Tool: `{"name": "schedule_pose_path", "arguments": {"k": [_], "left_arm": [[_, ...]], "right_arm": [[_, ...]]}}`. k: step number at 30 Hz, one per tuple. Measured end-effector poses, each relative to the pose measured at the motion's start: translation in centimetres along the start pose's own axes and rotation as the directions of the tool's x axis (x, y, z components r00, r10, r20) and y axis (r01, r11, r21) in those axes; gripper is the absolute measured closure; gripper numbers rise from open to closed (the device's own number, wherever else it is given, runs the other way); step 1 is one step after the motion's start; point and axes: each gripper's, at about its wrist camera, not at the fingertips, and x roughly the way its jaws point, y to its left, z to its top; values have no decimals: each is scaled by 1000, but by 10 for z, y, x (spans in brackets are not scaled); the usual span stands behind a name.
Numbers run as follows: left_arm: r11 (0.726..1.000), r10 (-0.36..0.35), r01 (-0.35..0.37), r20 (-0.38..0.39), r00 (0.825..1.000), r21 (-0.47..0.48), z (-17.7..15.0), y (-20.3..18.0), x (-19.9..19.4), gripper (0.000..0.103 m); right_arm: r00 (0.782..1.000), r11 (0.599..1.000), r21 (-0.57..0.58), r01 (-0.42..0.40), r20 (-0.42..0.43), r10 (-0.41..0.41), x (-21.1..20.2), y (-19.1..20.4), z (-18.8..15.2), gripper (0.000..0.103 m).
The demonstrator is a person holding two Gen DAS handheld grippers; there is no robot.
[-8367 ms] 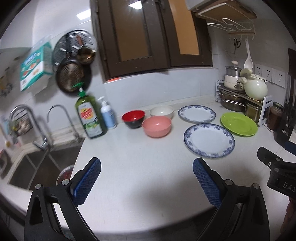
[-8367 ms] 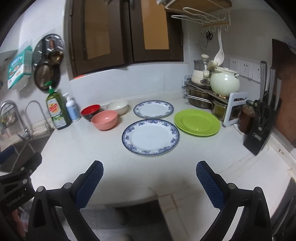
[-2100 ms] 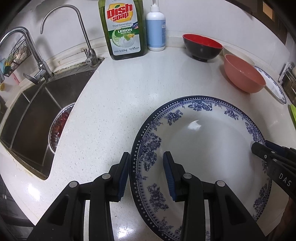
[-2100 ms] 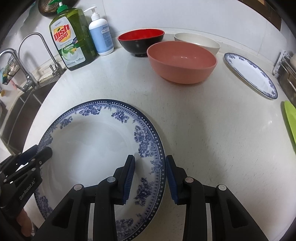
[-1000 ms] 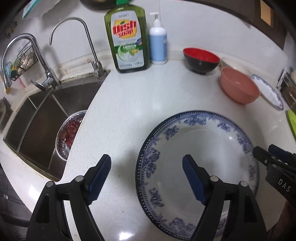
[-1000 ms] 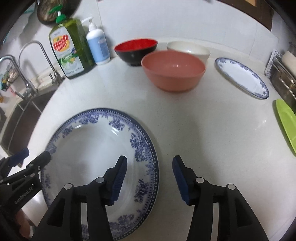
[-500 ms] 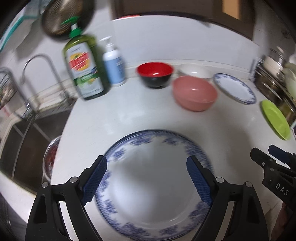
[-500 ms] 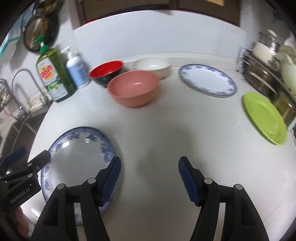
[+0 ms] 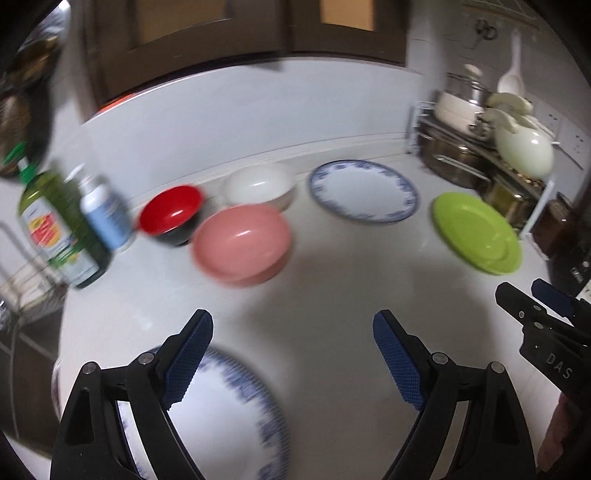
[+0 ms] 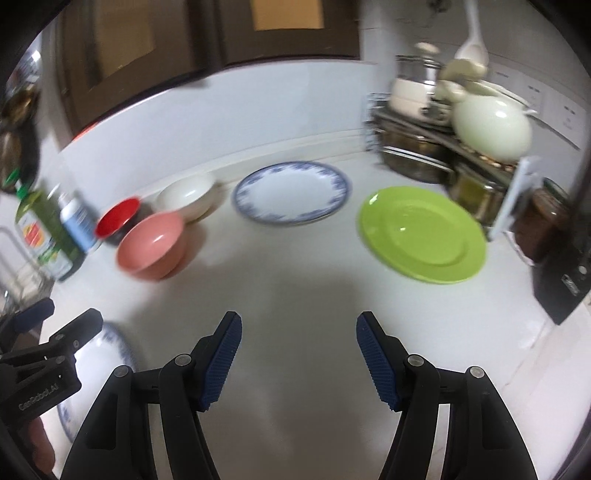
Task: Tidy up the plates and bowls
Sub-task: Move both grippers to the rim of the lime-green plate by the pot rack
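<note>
White counter [image 10: 295,280] is holding three unstacked plates and three loose bowls; left gripper [image 9: 291,362] and right gripper [image 10: 299,354] are hovering, jaws spread, empty.

I'm looking at a home kitchen, white countertop [image 10: 295,280] under dark wooden cabinets [image 10: 207,29], dish soap bottle [image 9: 55,225] far left, stacked pots on a rack [image 10: 436,147] far right, bowls and plates laid out
</note>
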Motion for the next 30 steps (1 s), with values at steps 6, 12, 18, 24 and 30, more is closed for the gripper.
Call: {"name": "schedule_pose_path", "arguments": {"k": [6,12,18,24,30], "left_arm": [[997,-37,37,5,999,62,35,-47,19,14],[993,-63,64,-8,998,103,62,-92,38,14],[984,-124,131,-62,990,120,86,-135,65,14],[973,-159,174,-104,982,155,105,-173,100,14],[961,-183,211,-164,969,177,113,-202,139,15]], "right_arm": [[998,994,90,57,21,-59,10,-47,21,37],[994,984,146,101,17,-105,23,-91,36,37],[991,972,193,134,-1,-136,42,-134,49,37],[987,959,234,159,-20,-158,66,-173,62,37],[979,947,249,203,-47,-198,92,-204,69,37]]}}
